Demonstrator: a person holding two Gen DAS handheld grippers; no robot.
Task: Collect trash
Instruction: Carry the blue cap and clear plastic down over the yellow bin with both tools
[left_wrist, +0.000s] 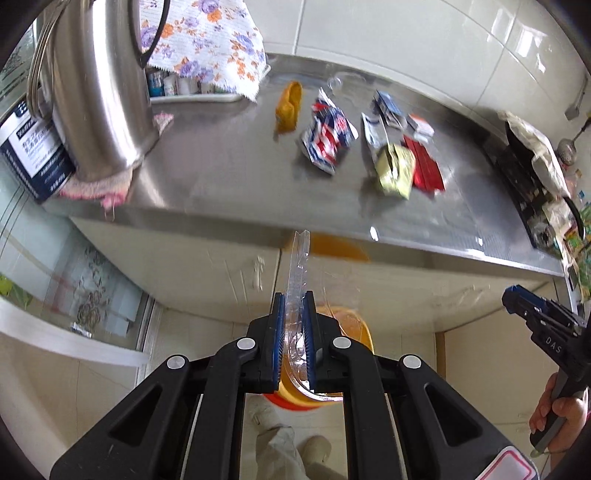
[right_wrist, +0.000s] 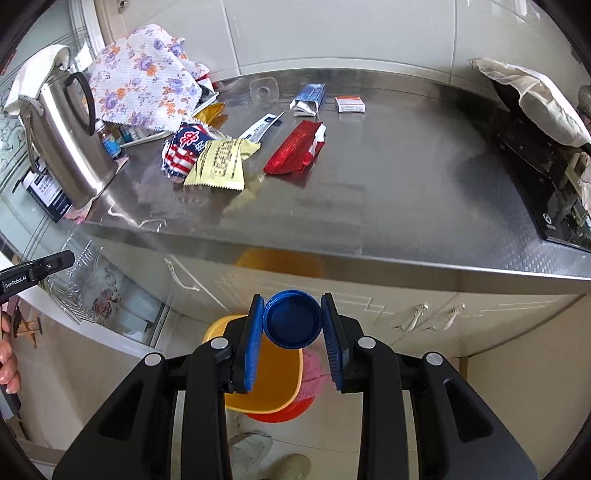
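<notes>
My left gripper is shut on a clear plastic tray, held in front of the counter above the yellow bin. My right gripper is shut on a blue round lid, also held over the yellow bin. Trash lies on the steel counter: a red wrapper, a yellow packet, a red-white-blue bag, a blue carton, a small red-white box and an orange wrapper.
A steel kettle and a floral cloth stand at the counter's left. A black stove with a rag lies at the right. Cabinet doors are below the counter. The right gripper shows in the left wrist view.
</notes>
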